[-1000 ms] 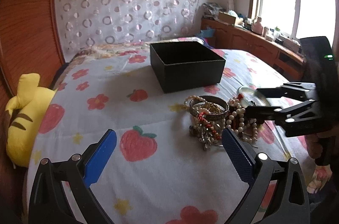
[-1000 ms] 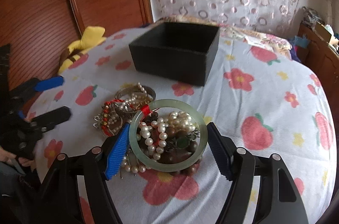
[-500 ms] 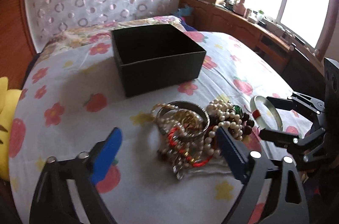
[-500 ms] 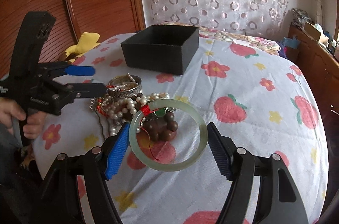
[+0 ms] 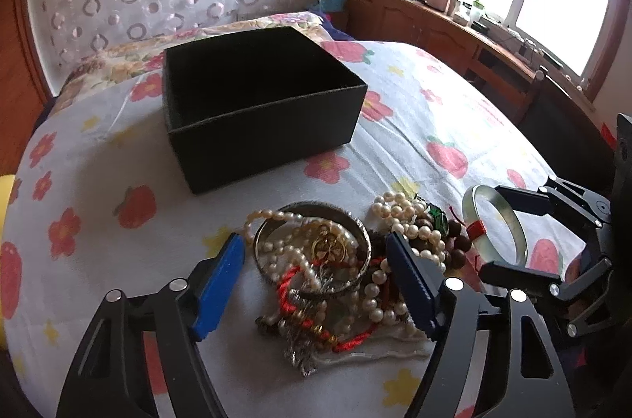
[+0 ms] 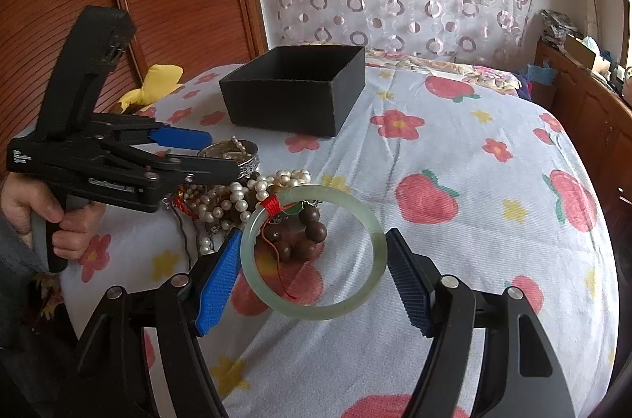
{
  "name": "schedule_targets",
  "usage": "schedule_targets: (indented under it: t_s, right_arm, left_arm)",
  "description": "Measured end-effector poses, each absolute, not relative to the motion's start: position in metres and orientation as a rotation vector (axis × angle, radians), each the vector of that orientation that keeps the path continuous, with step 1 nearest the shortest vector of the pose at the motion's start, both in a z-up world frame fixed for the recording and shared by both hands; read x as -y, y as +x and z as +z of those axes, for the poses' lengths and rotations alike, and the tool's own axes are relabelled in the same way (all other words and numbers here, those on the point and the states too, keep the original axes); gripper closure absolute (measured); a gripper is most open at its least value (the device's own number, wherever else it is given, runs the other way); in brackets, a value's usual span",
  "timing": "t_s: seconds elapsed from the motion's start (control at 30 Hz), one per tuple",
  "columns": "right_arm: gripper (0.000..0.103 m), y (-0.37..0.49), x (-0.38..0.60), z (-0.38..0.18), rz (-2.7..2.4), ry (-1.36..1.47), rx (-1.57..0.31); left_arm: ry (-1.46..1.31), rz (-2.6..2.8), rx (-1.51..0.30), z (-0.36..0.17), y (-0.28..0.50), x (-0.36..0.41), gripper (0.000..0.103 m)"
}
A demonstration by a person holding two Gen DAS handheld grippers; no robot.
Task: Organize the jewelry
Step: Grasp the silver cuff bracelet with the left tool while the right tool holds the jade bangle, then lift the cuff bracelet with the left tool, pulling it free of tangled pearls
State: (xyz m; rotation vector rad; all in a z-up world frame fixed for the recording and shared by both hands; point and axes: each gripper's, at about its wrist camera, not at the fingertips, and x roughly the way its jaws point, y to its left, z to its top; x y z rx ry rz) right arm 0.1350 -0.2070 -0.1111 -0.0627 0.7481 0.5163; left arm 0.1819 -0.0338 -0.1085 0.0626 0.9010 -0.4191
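The pale green bangle is being gripped across its width by the right gripper, one blue pad pressed on each side. It is being held just above the bedsheet, beside the jewelry pile. A red thread is tied on the bangle.

The left gripper is being closed, and its jaws are not yet pressed on anything. The silver bangle with pearls and red cord is sitting between them, on the pile.

Small white writing is printed on the side of the left gripper, but it is too blurred to be read.

The black box is standing open on the bedsheet, behind the pile.

Compared with a second ago, the left gripper is seen closer to the pile and less wide. The green bangle was lying on the pile then and is lifted clear of it now.
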Motion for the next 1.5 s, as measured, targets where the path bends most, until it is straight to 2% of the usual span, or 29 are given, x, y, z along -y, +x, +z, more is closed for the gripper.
schedule_targets:
  t_s: [0.2,0.23,0.27,0.53,0.83,1.5]
  right_arm:
    - [0.028,0.136,0.207,-0.111,0.516,-0.057,-0.747]
    - [0.028,0.135,0.207,-0.111,0.516,-0.056,-0.746]
    - [0.028,0.135,0.207,-0.111,0.515,-0.058,-0.746]
    - [0.028,0.135,0.208,-0.110,0.513,-0.060,-0.742]
    - [0.028,0.135,0.208,-0.110,0.513,-0.059,-0.741]
    - [0.028,0.135,0.210,-0.110,0.512,-0.057,-0.737]
  left_arm:
    - [0.071,-0.418,-0.927,-0.112,0.194,0.034,0.035]
    - [0.069,-0.420,-0.929,-0.112,0.195,0.034,0.043]
    - [0.070,-0.421,-0.928,-0.113,0.195,0.033,0.045]
    - [0.070,-0.430,-0.894,-0.104,0.185,0.026,0.046]
    - [0.112,-0.426,-0.748,-0.053,0.157,0.032,0.046]
    - [0.144,-0.439,-0.600,0.011,0.125,0.031,0.046]
